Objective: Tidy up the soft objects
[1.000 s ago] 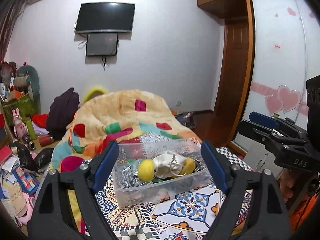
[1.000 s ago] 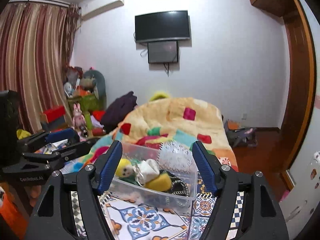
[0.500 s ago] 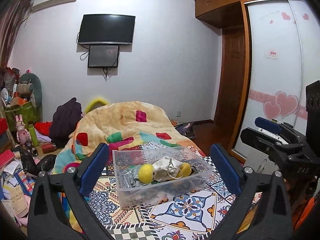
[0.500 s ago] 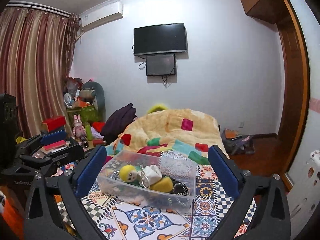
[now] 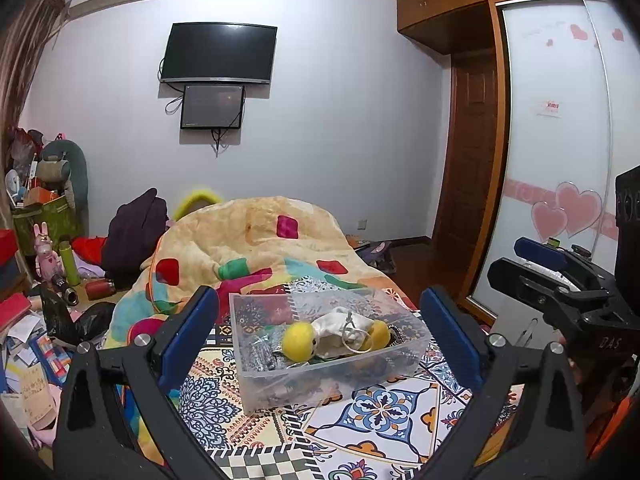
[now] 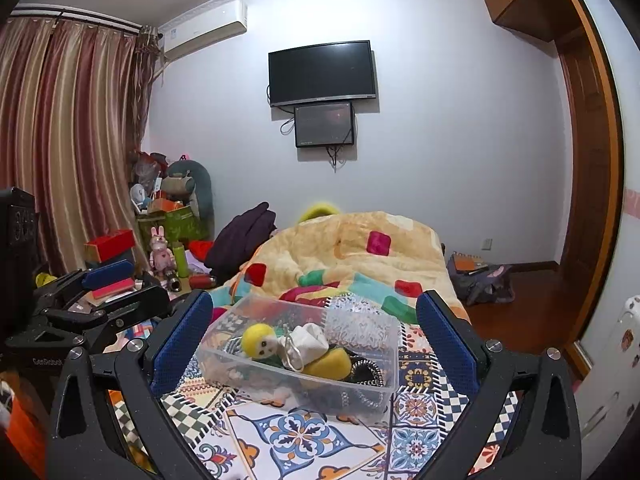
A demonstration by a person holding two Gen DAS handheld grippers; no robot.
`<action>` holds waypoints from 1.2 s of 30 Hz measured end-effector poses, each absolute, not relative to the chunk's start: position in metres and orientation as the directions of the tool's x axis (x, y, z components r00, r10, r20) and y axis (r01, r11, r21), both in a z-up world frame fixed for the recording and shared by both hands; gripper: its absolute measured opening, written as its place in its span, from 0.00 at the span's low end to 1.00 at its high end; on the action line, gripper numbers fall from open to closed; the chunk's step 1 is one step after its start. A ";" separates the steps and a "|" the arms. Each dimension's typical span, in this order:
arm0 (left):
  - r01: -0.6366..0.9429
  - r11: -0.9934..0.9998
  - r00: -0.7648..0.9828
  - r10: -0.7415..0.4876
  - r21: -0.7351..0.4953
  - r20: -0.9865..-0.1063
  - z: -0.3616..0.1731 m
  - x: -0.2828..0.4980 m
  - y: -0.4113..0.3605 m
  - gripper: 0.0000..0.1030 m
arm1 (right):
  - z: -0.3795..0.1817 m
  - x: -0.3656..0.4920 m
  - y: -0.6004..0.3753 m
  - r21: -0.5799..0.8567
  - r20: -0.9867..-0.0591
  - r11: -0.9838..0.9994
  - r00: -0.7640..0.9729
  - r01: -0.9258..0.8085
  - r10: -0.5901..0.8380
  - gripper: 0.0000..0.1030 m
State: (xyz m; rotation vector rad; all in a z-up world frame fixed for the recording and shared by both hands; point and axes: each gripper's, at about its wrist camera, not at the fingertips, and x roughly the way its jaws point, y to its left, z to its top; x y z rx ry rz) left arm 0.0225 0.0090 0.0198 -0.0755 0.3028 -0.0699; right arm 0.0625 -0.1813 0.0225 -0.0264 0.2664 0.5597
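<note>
A clear plastic bin [image 5: 320, 384] [image 6: 372, 396] sits on the patterned bed cover [image 5: 384, 412] [image 6: 304, 436]. It holds a yellow plush toy [image 5: 298, 342] [image 6: 258, 340], a white cloth pouch [image 5: 340, 326] [image 6: 306, 340] and dark soft items. My left gripper [image 5: 320, 336] is open and empty, held back from the bin. My right gripper [image 6: 314, 332] is open and empty, also back from the bin. Each gripper shows at the edge of the other's view.
A rumpled yellow quilt [image 5: 256, 240] with coloured patches lies behind the bin. Clutter and toys [image 5: 44, 248] fill the floor at left. A wardrobe with heart stickers [image 5: 560, 184] stands at right. A TV [image 6: 322, 72] hangs on the far wall.
Both grippers have opened wider and pulled up and back from the bin, which now looks smaller and lower in both views.
</note>
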 end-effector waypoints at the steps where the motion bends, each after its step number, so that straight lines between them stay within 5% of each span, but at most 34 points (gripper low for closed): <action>1: 0.058 0.995 0.952 -0.081 -0.085 -0.296 0.019 0.023 0.009 0.99 | 0.023 0.062 -0.181 0.047 -0.257 0.848 0.814 -0.528 0.521 0.99; 36: 0.059 0.995 0.951 -0.080 -0.078 -0.298 0.017 0.023 0.006 1.00 | 0.021 0.062 -0.183 0.054 -0.261 0.845 0.809 -0.533 0.527 0.99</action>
